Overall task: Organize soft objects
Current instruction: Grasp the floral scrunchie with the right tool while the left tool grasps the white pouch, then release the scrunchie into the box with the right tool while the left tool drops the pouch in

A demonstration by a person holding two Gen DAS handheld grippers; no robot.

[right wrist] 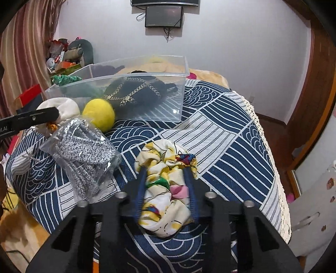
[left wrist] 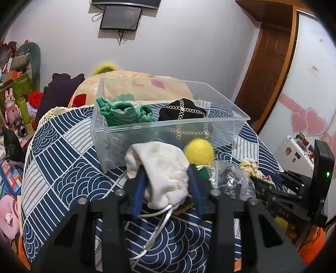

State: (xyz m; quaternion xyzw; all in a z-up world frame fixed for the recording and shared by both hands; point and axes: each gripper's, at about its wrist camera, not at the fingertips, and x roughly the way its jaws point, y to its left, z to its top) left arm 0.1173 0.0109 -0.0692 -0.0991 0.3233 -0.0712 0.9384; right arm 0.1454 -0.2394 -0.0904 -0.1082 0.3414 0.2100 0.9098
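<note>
My left gripper [left wrist: 167, 170] is shut on a white drawstring pouch [left wrist: 163, 163], which lies on the blue patterned cloth [left wrist: 63, 159] just in front of a clear plastic box [left wrist: 126, 130]. A green knit piece [left wrist: 124, 113] and a black bag with gold chains [left wrist: 181, 110] are in the box. A yellow felt ball [left wrist: 199, 151] rests against the box's front wall. My right gripper [right wrist: 166, 171] is shut on a floral fabric scrunchie [right wrist: 166, 189], both blue pads pressing its sides. A bagged grey knit item [right wrist: 84, 151] lies between the two grippers.
The cloth's lace edge [right wrist: 271, 151] drops off at the right, toward a wooden door [right wrist: 315, 84]. Toys and boxes are piled at the left [left wrist: 16, 88]. A folded blanket [left wrist: 134, 84] lies behind the box. A dark screen [right wrist: 163, 16] hangs on the wall.
</note>
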